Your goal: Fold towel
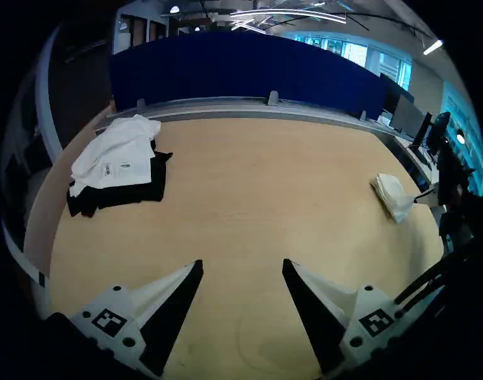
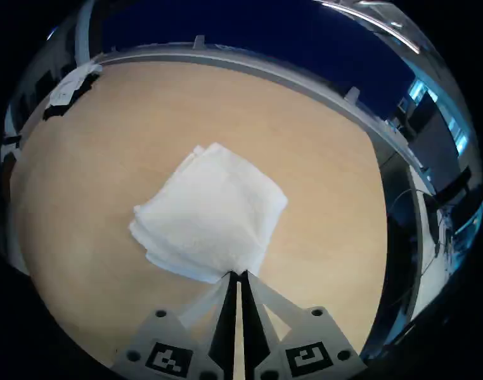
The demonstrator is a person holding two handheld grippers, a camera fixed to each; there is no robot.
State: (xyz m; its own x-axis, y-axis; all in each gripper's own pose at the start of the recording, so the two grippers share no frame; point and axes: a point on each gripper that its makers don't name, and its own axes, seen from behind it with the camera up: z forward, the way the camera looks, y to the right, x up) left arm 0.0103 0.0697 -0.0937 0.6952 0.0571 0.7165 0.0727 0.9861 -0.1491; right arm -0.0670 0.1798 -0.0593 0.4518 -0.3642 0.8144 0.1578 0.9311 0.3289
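Low in the middle of the right gripper view, your right claw (image 2: 238, 274) is clenched on the near edge of the folded white towel (image 2: 210, 209), which lies centre frame on the bench (image 2: 115, 126). Your left claw (image 1: 241, 261) is released, hovering over bare wood, and black and white clothes (image 1: 118, 166) sit upper left.

Black tapered jaws, white mounts (image 1: 343, 299) (square markers (image 1: 109, 322))
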